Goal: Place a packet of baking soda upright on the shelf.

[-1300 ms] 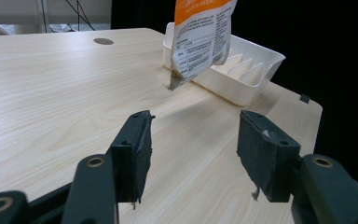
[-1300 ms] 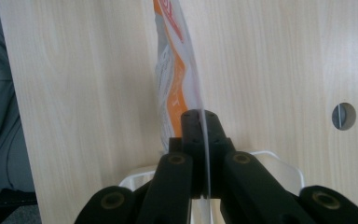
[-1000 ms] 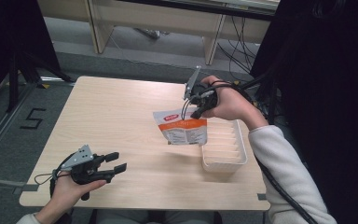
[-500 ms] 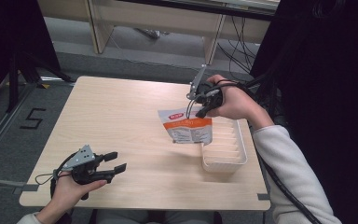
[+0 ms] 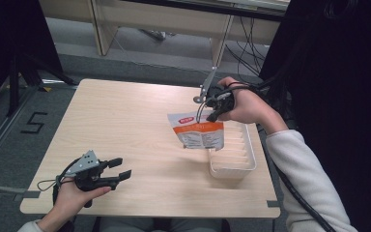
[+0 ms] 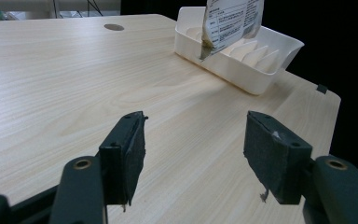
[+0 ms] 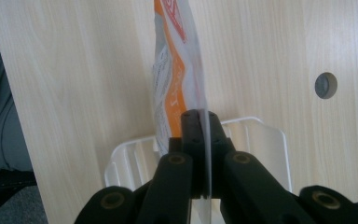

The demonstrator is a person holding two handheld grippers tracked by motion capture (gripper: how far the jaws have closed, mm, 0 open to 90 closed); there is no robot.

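step: carrying pouch to tray | right gripper (image 5: pixel 206 112) clamped on orange-and-white pouch (image 5: pixel 198 134), which had shifted toward white slotted tray (image 5: pixel 232 166), hanging over its left edge | left gripper (image 5: pixel 121 169) open, idle, well left of tray | desk (image 5: pixel 125 121)

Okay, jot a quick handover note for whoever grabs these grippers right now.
Right gripper: shut on the top edge of the orange and white pouch, which hangs in the air at the near left side of the white slotted tray.
Left gripper: open, holding nothing, low over the table's near left corner.
Done: pouch picked up.
Left: probably lower it into a tray slot, then let go.
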